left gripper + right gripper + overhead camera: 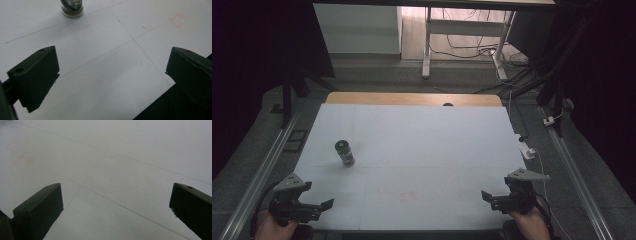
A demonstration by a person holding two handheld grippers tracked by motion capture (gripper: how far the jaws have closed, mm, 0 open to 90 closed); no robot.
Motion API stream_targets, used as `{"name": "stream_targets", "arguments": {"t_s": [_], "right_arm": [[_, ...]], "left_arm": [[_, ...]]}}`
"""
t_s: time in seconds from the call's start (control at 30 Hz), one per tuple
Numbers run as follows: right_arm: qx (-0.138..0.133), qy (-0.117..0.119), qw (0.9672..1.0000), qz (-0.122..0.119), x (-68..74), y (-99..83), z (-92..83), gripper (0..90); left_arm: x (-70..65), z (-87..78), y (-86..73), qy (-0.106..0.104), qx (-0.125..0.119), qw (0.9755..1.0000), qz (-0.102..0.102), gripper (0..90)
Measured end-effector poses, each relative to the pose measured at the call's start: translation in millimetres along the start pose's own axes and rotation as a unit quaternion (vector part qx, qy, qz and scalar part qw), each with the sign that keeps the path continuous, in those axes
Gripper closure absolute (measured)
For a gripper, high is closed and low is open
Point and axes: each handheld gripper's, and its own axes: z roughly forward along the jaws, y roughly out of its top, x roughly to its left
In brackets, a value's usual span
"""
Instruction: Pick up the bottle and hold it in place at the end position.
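Note:
A small dark jar (345, 152) with a dark lid and a green label stands upright on the left half of the white table (422, 145). Its base (72, 8) shows at the top of the left gripper view. My left gripper (314, 197) hovers at the near left corner, nearer than the jar, jaws wide apart with nothing between them (112, 67). At the near right corner my right gripper (494, 197) is open too, over bare table (116, 202), pointing inward.
A wooden strip (412, 98) borders the table's far edge. Metal rails (262, 170) run along both sides. A white plug with cable (526, 148) lies by the right edge. A desk frame and cables (472, 45) stand beyond.

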Motion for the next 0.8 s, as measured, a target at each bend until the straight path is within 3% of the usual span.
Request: {"name": "stream_targets", "arguments": {"t_s": [0.2,0.37,0.8], "right_arm": [[0.003,0.002,1.0000,0.001,0.1,0.1,0.3,0.0],[0.004,0.004,1.0000,0.000,-0.3,0.2,0.7,0.0],[0.008,0.007,0.9999,-0.006,0.5,0.3,1.4,0.0]], "left_arm": [[0.6,-0.7,-0.1,-0.004,-0.003,1.0000,-0.002,0.0],[0.0,-2.8,1.2,-0.011,-0.021,0.9997,-0.005,0.0],[-2.2,1.7,7.0,-0.025,-0.027,0.9993,0.010,0.0]]}}
